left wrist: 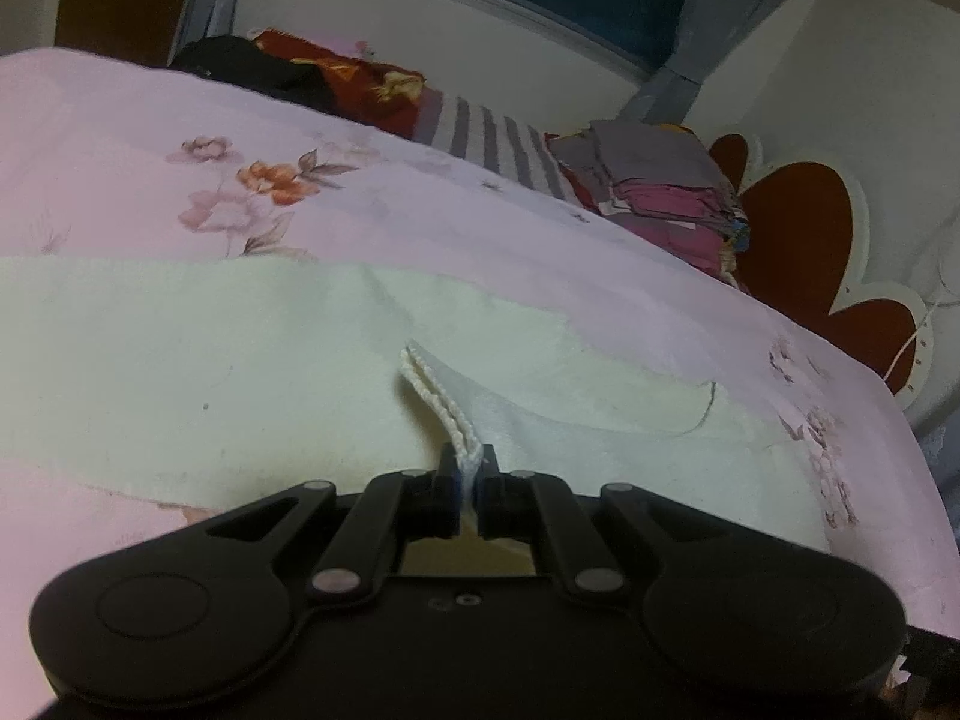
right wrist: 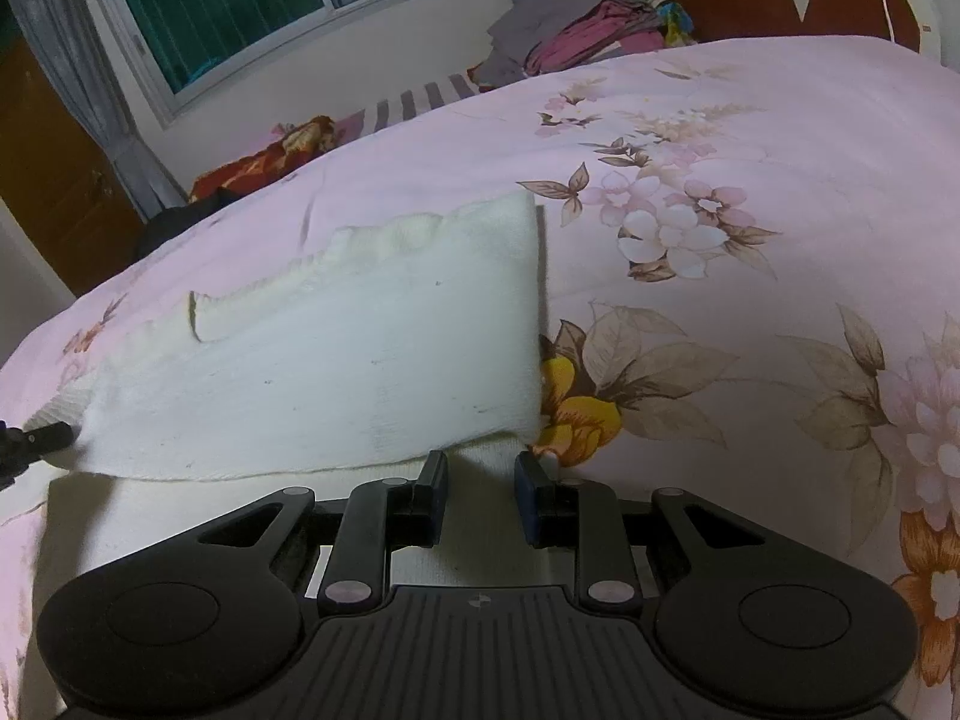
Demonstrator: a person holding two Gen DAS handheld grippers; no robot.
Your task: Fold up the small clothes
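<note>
A white knitted garment [left wrist: 240, 360] lies spread on a pink floral bedsheet [left wrist: 150, 108]. My left gripper [left wrist: 468, 468] is shut on a ribbed edge of the garment [left wrist: 444, 402], which rises in a narrow fold out of the fingers. In the right wrist view the same garment [right wrist: 360, 360] lies partly folded over itself, with a straight right side. My right gripper [right wrist: 480, 480] hovers at its near right corner, jaws a little apart, white cloth showing in the gap and the pads not seen pressing on it. The left gripper's fingertip [right wrist: 48, 438] shows at the far left edge.
A pile of grey and magenta clothes [left wrist: 660, 192] sits at the head of the bed, beside a striped cloth [left wrist: 492, 138] and a red patterned cloth [left wrist: 348, 78]. A red flower-shaped headboard [left wrist: 798, 228] stands behind. The bed's edge [left wrist: 912, 450] drops off on the right.
</note>
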